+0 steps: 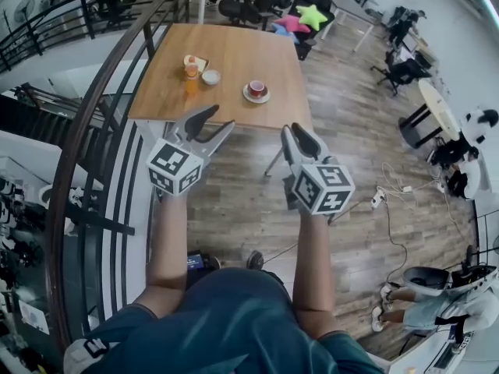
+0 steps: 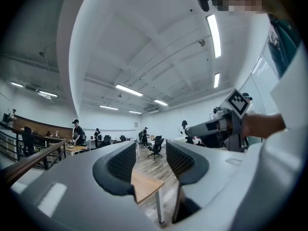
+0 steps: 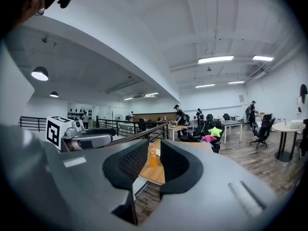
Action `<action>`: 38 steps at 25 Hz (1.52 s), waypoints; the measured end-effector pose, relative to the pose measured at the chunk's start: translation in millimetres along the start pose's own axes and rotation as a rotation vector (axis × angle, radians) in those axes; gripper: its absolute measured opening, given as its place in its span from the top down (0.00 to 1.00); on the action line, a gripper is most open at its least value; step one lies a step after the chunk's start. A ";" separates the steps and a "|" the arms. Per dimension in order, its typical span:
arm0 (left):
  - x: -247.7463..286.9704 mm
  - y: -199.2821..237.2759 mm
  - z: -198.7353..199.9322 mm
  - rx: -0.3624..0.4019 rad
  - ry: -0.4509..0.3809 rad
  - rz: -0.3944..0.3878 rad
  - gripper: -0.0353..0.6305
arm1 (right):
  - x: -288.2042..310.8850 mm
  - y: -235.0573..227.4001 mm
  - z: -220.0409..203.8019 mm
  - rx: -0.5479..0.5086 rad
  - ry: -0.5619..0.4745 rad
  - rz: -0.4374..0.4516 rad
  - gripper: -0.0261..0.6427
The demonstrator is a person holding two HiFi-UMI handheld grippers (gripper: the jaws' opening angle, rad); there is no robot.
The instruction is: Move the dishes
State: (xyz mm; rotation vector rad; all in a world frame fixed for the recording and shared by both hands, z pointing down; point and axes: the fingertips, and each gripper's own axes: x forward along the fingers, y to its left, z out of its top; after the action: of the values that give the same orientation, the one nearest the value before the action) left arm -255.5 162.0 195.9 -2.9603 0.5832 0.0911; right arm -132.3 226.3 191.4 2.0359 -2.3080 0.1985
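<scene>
On the wooden table (image 1: 234, 49) ahead stand a red cup on a white saucer (image 1: 256, 91), a small white bowl (image 1: 210, 77) and an orange bottle (image 1: 191, 69) by a small board. Both grippers hover in the air short of the table's near edge, touching nothing. My left gripper (image 1: 220, 120) is open, and its own view shows only a table corner (image 2: 144, 186) between the jaws. My right gripper (image 1: 297, 131) is open with a narrower gap. Through that gap I see the orange bottle (image 3: 152, 156) on the table (image 3: 155, 174).
A curved dark railing (image 1: 93, 123) runs along the left, with a drop behind it. Office chairs and star-shaped cushions (image 1: 310, 15) sit beyond the table. A round table (image 1: 440, 107) and floor cables (image 1: 390, 193) lie to the right. People stand far off in the room.
</scene>
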 end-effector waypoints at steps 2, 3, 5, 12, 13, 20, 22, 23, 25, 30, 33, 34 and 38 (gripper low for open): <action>1.1 2.7 -0.5 -0.003 -0.003 -0.004 0.66 | 4.4 -0.8 2.6 0.002 -0.003 -0.001 0.86; 1.8 5.0 -0.7 -0.004 -0.004 -0.004 0.66 | 7.5 -1.4 3.1 0.002 -0.002 -0.001 0.86; 3.2 11.7 -2.4 -0.004 -0.003 0.001 0.66 | 15.5 -2.5 2.6 0.004 0.002 0.003 0.86; 16.7 33.2 -10.9 0.006 0.022 0.033 0.66 | 44.9 -19.5 3.6 0.018 -0.004 0.029 0.86; 20.1 34.7 -10.7 0.010 0.027 0.040 0.66 | 48.1 -23.9 4.4 0.021 -0.005 0.035 0.86; 51.3 48.2 -19.1 0.032 0.061 0.094 0.66 | 80.4 -62.0 4.2 0.044 -0.015 0.087 0.86; 63.0 48.3 -22.4 0.033 0.072 0.107 0.66 | 87.5 -73.3 4.6 0.046 -0.014 0.107 0.86; 69.2 47.6 -23.7 0.033 0.077 0.112 0.66 | 90.6 -79.3 5.5 0.048 -0.015 0.117 0.86; 83.3 46.9 -24.1 0.036 0.081 0.121 0.66 | 97.6 -92.6 8.8 0.050 -0.019 0.134 0.86; 116.1 44.8 -28.2 0.045 0.100 0.153 0.66 | 113.5 -126.5 10.2 0.057 -0.017 0.174 0.86; 132.4 43.7 -34.3 0.046 0.115 0.175 0.66 | 123.1 -145.5 7.5 0.066 -0.013 0.198 0.86; 136.8 43.6 -37.1 0.047 0.121 0.182 0.66 | 126.3 -151.2 5.6 0.069 -0.011 0.204 0.86; 150.1 43.2 -46.0 0.047 0.137 0.208 0.66 | 137.1 -168.8 -1.3 0.084 -0.006 0.231 0.86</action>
State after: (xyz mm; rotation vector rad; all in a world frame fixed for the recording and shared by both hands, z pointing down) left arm -131.6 60.2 224.4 -2.8669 0.8971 -0.1059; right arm 17.5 71.2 220.1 1.8017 -2.5771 0.3048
